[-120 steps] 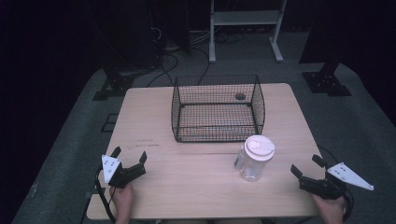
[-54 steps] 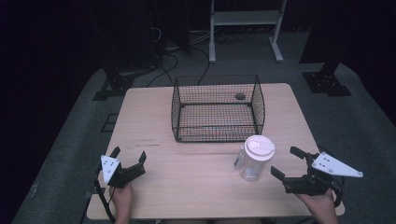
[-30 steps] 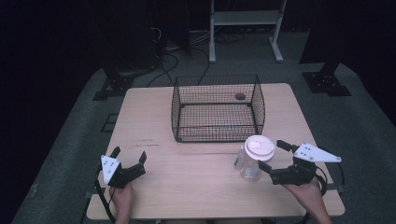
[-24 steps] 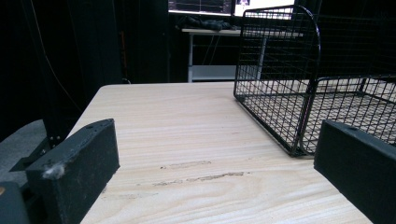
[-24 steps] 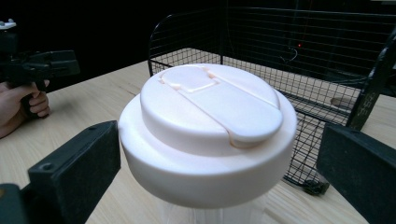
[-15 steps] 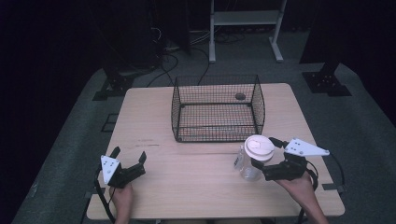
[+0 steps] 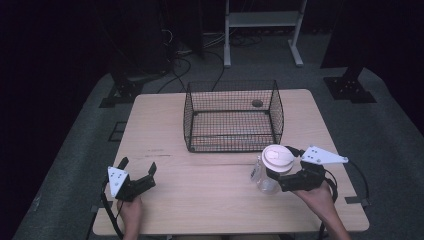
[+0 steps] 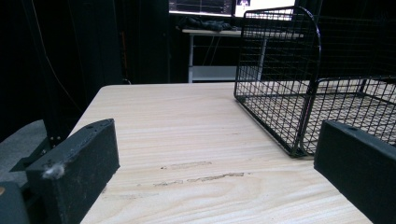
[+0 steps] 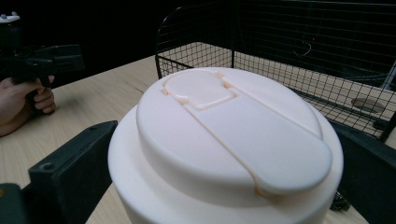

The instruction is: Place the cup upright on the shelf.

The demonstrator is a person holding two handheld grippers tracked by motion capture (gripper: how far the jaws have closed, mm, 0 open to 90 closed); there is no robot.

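Two jaws of the right gripper (image 7: 276,176) straddle the jar (image 9: 229,154) near the table's (image 7: 210,200) right front edge, not visibly clamped. Off-centre closing could tip it. Left gripper (image 7: 136,176) spread, idle.

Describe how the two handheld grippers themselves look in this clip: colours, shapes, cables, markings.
Both are black tools, each with two blocky, flat-faced black jaws. The left gripper carries a small white three-cornered plate with dark dots; a black cable trails from it towards the table edge. The right gripper has a longer pale grey three-cornered plate on top, also dotted, and a black cable looping behind it. No sleeves are visible at the wrists.
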